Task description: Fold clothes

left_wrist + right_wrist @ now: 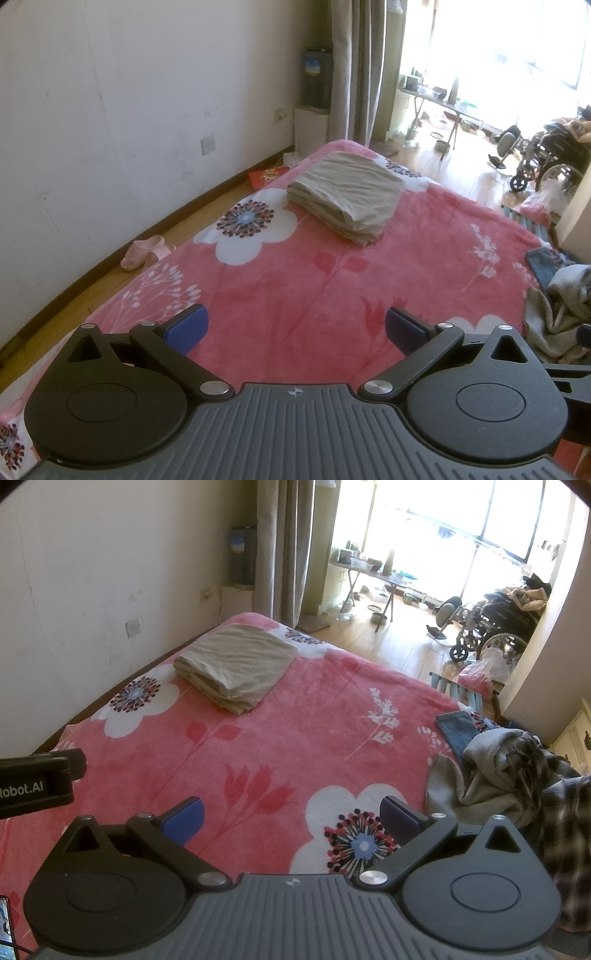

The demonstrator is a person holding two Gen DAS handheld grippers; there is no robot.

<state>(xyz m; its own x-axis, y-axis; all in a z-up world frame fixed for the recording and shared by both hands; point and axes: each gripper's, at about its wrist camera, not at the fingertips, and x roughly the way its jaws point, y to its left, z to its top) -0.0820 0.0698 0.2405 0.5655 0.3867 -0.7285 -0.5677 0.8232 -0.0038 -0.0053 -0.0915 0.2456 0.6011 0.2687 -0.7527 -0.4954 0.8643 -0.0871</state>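
While both your left tool (297, 326) and right tool (291, 816) hover empty with fingers spread apart over the pink bed (295, 738), one tan garment (236, 666) lies folded at the far end. Next you likely reach right for the unfolded heap (517, 775), whose edge is cut off, so its pieces are hard to separate.

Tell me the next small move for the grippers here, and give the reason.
Probably swing the right gripper toward the unfolded pile of clothes at the right of the bed. Both it and the left gripper are open and empty, and the beige stack already lies folded.
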